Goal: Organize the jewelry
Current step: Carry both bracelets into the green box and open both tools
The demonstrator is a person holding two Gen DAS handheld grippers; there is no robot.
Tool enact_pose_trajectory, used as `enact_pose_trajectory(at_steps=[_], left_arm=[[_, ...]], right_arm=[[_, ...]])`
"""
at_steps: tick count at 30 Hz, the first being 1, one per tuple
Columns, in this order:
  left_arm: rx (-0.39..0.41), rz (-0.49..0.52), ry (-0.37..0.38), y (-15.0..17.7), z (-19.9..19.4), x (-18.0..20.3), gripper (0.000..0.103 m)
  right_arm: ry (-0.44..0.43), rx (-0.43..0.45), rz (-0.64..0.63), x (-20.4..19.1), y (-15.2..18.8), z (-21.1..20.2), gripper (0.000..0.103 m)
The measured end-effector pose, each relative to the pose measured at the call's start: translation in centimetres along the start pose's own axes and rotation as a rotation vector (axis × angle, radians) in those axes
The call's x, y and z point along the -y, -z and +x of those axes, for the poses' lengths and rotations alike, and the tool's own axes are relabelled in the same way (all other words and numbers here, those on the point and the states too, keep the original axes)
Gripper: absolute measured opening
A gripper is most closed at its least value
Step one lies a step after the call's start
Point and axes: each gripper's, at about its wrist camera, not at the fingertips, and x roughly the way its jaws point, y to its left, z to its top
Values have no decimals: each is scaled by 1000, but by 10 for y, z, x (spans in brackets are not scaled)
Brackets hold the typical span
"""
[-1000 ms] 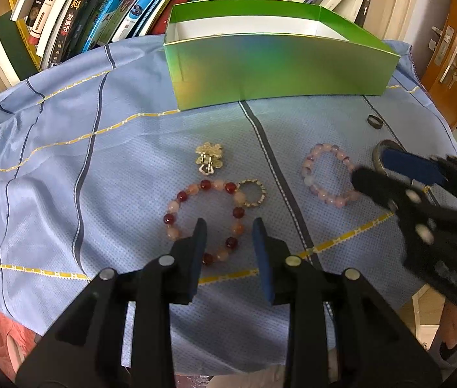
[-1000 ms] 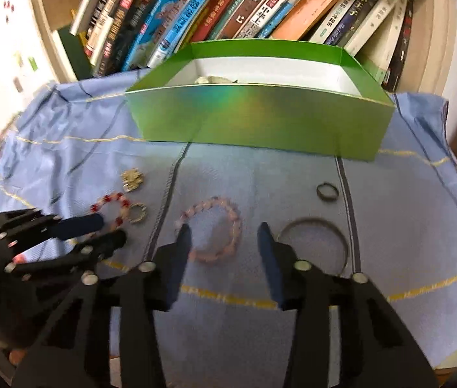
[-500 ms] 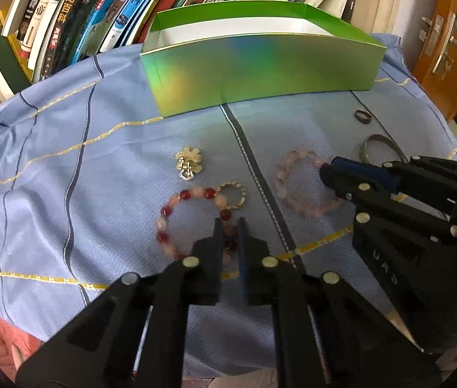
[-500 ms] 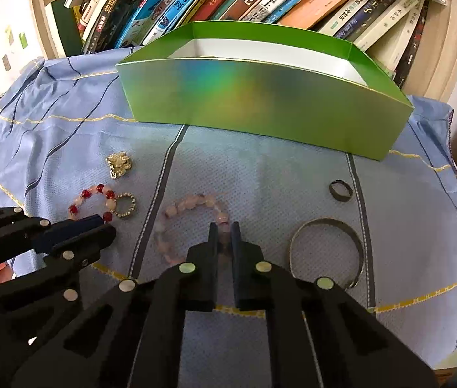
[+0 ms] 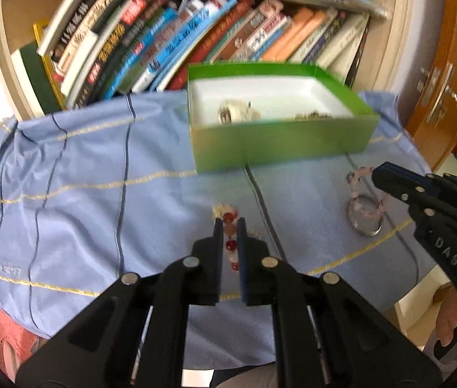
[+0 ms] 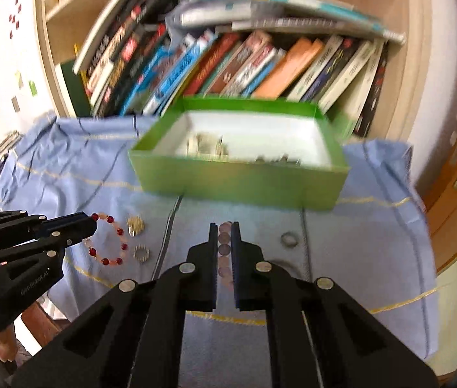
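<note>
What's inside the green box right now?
The green box has a white interior holding a pale, blurred jewelry cluster and some smaller metallic pieces by the near wall. Blur hides what they are; that wall covers the floor strip behind it.

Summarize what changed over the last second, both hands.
Both closed and lifted. The left hand-held gripper, open a second ago, shut on the red bead bracelet and raised it off the blue cloth. The right hand-held gripper did likewise with the pink bead bracelet. The green box, bangle and small ring stayed put.
</note>
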Motion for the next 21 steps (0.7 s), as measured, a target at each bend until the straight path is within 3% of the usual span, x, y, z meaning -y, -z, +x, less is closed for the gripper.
enact_pose_trajectory(at_steps=[5, 12, 21], left_arm=[[45, -5, 14, -13, -10, 5, 9], [14, -10, 31, -13, 4, 8, 9], [30, -28, 31, -21, 3, 2, 9]], right_arm=[[11, 15, 1, 4, -5, -5, 8], [3, -22, 12, 4, 1, 4, 8], [16, -19, 8, 5, -2, 5, 8]])
